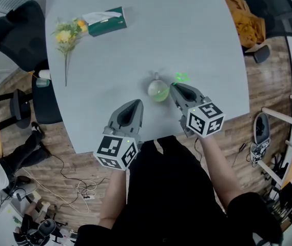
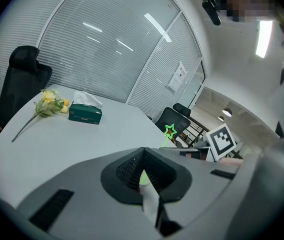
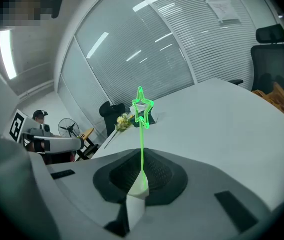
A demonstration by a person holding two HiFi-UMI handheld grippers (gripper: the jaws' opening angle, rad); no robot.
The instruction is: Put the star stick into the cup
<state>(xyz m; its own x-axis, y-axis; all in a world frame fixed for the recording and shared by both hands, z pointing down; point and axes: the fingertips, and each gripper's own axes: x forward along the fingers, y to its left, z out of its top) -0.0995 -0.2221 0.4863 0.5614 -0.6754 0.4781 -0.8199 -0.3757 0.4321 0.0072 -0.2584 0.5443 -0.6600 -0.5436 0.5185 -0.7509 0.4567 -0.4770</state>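
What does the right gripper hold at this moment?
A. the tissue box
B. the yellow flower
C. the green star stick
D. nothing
C: in the right gripper view, the green star stick stands upright, clamped between the closed jaws of the right gripper.

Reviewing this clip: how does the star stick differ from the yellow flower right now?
The star stick is clamped in the right gripper and raised off the table. The yellow flower lies flat on the table at its far left, with no gripper touching it. The star stick is bright green with an outlined star head, while the yellow flower has yellow blooms on a dull, thin stem. Both are slim stems with a wider head.
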